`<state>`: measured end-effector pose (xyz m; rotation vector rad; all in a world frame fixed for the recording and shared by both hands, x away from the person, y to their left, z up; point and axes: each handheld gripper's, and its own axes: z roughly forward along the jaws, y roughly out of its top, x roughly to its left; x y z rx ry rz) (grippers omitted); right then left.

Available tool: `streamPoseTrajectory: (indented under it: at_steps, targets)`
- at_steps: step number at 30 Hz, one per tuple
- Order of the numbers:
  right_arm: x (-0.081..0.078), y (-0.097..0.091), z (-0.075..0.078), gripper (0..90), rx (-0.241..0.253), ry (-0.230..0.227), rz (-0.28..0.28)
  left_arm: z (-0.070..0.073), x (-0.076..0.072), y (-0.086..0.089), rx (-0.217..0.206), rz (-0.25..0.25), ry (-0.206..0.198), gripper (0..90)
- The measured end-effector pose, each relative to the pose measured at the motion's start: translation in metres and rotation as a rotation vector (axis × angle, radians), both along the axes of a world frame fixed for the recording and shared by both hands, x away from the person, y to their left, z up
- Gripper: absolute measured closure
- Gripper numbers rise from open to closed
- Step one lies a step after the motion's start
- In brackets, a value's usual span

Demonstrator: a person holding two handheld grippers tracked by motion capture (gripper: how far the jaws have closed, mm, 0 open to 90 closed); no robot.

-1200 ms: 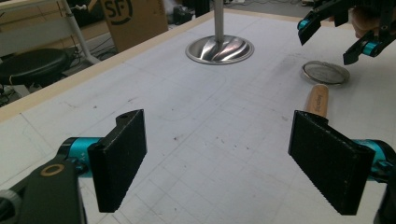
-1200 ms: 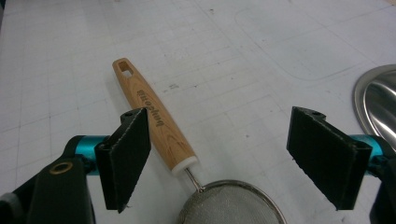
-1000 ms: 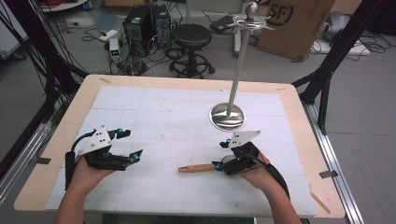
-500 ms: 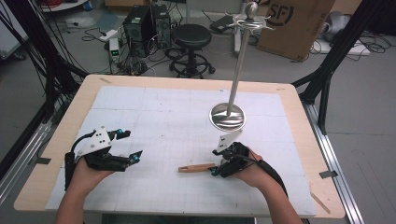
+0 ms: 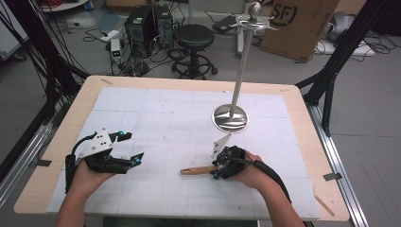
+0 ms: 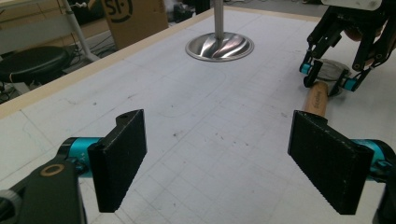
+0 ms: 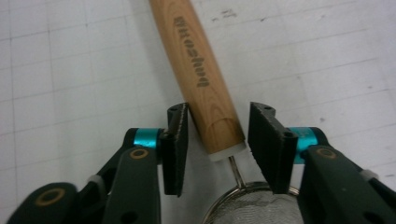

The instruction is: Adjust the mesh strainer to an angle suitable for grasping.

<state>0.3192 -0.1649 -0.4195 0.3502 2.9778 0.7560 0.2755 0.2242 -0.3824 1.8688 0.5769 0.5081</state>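
A small mesh strainer with a wooden handle [image 5: 196, 170] lies on the white mat. My right gripper [image 5: 218, 171] points down over it, at the end where the handle [image 7: 201, 70] meets the mesh bowl [image 7: 254, 207]. Its jaws have just been closing. The handle's end sits between the pads [image 7: 177, 149] with thin gaps on both sides, so my right gripper [image 7: 218, 112] is open. My left gripper [image 5: 133, 145] rests at the mat's left, wide open and empty [image 6: 219, 140]. It looks across at the handle [image 6: 316, 98] and the right gripper [image 6: 327, 77].
A tall metal stand with a round shiny base [image 5: 230, 118] rises just behind the right hand, with hooks at its top [image 5: 254, 18]. The wooden table edge [image 5: 28, 198] frames the mat. A stool, boxes and cables lie on the floor beyond.
The right gripper has tipped down over the strainer and shifted slightly toward the handle. Its jaws have narrowed around the handle's end. The left gripper has stayed still.
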Motion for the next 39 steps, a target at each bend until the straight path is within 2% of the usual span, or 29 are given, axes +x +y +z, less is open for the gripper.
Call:
streamPoseTrajectory:
  at_steps: [5, 12, 22, 29, 33, 39]
  targets:
    - [0.001, -0.001, 0.001, 66.6, -0.007, 0.009, -0.019, 0.000, 0.000, 0.000, -0.001, 0.002, 0.001, 20.1]
    - [0.001, 0.000, 0.001, 65.5, -0.021, 0.019, -0.048, -0.001, 0.000, 0.000, 0.000, 0.005, 0.004, 20.1]
    - [0.002, 0.013, 0.005, 64.5, -0.118, 0.021, -0.052, -0.002, 0.001, -0.001, 0.008, 0.001, 0.006, 20.2]
    - [0.004, 0.017, 0.007, 66.8, -0.152, 0.043, -0.061, -0.003, 0.001, -0.004, 0.019, -0.006, 0.010, 20.2]
    - [0.002, 0.017, 0.007, 67.9, -0.150, 0.044, -0.072, -0.003, 0.001, -0.004, 0.020, -0.004, 0.010, 20.2]
    - [0.000, 0.009, 0.005, 68.2, -0.088, 0.026, -0.073, -0.003, 0.001, -0.003, 0.021, -0.002, 0.009, 20.3]
